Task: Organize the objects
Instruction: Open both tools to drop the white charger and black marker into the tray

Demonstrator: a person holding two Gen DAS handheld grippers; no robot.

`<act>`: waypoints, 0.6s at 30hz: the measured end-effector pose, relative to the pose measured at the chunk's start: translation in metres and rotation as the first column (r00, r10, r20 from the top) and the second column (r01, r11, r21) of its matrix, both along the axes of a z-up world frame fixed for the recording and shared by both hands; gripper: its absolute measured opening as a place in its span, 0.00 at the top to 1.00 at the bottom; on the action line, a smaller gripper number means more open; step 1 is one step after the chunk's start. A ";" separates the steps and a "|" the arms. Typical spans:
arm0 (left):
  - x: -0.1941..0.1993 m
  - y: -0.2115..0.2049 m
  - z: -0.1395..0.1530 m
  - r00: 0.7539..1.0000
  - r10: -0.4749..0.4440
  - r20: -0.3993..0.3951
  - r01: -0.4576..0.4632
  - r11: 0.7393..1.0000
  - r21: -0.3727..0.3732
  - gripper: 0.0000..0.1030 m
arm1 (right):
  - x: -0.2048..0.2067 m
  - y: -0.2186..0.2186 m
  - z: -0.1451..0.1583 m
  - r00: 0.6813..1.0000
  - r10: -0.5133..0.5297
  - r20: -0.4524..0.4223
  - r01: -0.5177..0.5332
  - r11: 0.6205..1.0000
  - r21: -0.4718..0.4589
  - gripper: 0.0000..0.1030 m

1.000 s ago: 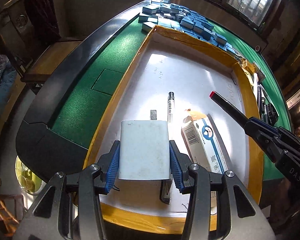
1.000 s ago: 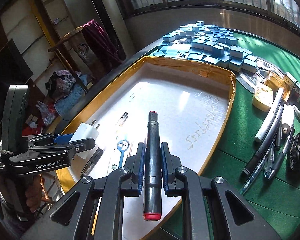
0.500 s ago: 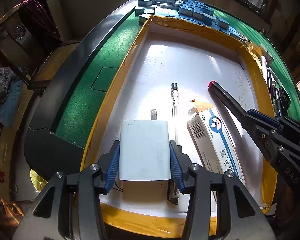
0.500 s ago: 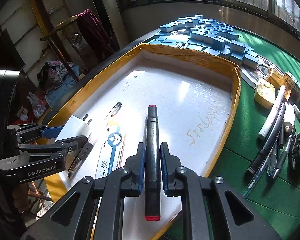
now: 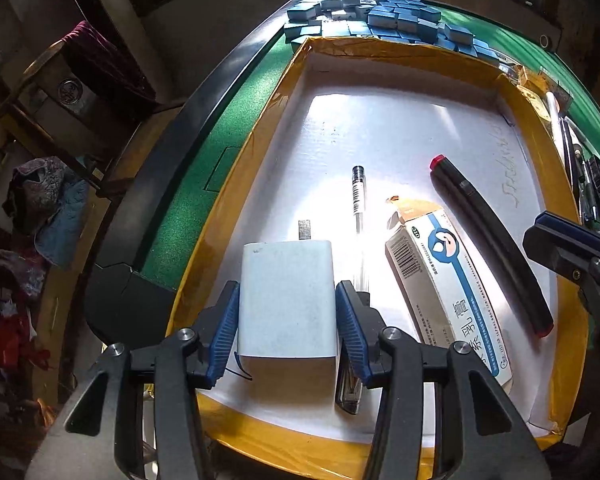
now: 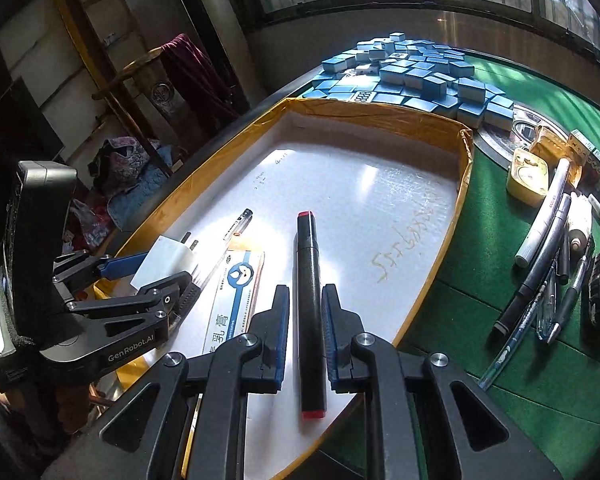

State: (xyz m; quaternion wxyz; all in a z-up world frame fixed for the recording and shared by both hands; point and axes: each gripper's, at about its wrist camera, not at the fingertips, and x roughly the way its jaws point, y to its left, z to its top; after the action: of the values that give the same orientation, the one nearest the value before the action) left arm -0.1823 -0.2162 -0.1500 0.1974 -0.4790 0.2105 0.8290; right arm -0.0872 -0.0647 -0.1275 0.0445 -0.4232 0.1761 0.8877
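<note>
- Charger: white plastic, smooth, matt.
- Marker: black plastic, smooth, slight sheen.
- Tray: white card floor, rim wrapped in glossy yellow tape.
- Table: green felt, rough, matt.
- Carton: printed paper card, worn.
- Tiles: glossy blue plastic.
- Pen: clear plastic.

Left tool grips white charger over tray.

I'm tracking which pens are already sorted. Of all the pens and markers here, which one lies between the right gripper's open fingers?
The black marker with red ends, lying inside the box beside the carton. The clear pen lies beyond the carton; the others sit outside on the green felt.
</note>
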 end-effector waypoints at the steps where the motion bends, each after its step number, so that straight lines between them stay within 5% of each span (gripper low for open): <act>1: -0.002 -0.004 0.002 1.000 0.017 0.016 -0.017 0.999 0.041 0.54 | 0.002 0.001 0.001 1.000 0.001 -0.006 -0.001 1.000 -0.005 0.86; 6: -0.019 -0.026 0.007 0.981 0.068 0.180 -0.114 0.960 0.257 0.42 | 0.016 0.008 0.005 0.999 -0.006 -0.035 0.005 1.000 -0.028 0.86; 14: -0.015 -0.017 -0.004 0.983 0.099 0.155 -0.127 0.976 0.179 0.36 | 0.035 0.020 0.010 0.998 -0.016 -0.064 0.013 0.999 -0.053 0.86; 18: -0.011 -0.021 0.012 0.987 0.116 0.112 -0.138 0.967 0.214 0.36 | 0.045 0.022 0.011 0.997 -0.017 -0.078 0.012 0.998 -0.057 0.86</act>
State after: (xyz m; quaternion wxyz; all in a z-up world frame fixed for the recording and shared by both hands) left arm -0.1937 -0.2368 -0.1382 0.2058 -0.5072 0.0759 0.8335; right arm -0.0421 -0.0427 -0.1163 0.0319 -0.3880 0.2058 0.8978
